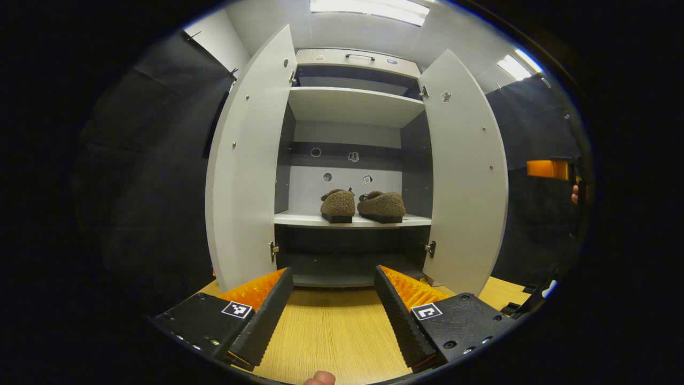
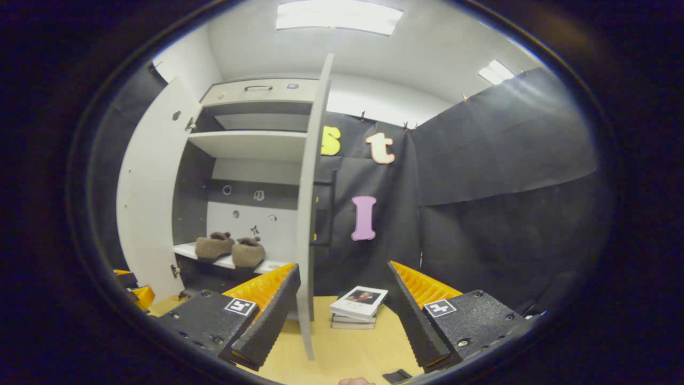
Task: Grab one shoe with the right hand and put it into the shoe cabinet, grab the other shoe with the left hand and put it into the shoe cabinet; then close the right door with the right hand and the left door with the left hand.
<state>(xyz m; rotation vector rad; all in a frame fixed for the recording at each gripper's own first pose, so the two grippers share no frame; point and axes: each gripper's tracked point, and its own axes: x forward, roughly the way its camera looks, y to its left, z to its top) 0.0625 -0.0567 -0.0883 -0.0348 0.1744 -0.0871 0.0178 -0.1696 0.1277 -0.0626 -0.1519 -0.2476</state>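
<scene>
Fingers of both the left gripper [image 1: 334, 305] & right gripper [image 2: 342, 310] were spread, empty; both shoes [image 1: 363, 206] sat on the cabinet [image 1: 352, 104] shelf, so door-closing was up next, w/ the right door [image 2: 309, 214] edge between the right fingers, needing a push shut.

Open passage between both swung-out doors [image 1: 243, 160] to the shelf [image 1: 304, 219], two shoes [image 1: 363, 206] at mid-shelf.
</scene>
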